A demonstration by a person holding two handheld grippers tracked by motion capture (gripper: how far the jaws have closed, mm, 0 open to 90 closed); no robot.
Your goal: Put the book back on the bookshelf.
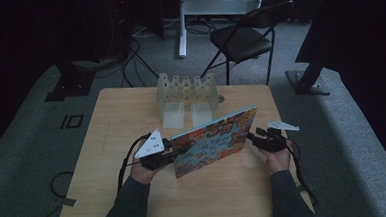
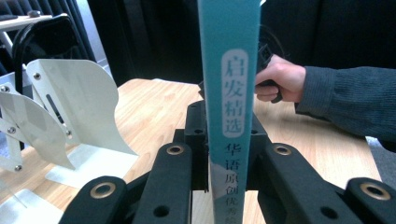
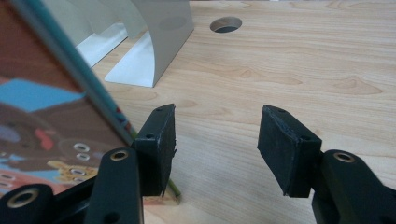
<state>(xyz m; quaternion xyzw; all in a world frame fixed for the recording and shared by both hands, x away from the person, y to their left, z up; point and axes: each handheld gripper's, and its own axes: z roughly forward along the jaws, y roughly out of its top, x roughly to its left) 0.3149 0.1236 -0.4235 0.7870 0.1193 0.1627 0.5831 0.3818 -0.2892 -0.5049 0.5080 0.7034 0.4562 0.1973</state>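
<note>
My left gripper is clenched on the teal spine of the picture book, which stands on edge just in front of the white book rack. My right gripper sits released beside the book's far edge. I'd keep the book upright and steer it straight toward a rack slot.

The right gripper stands with jaws apart over the wooden table; book at nine o'clock, white rack at eleven, round hole at twelve
</note>
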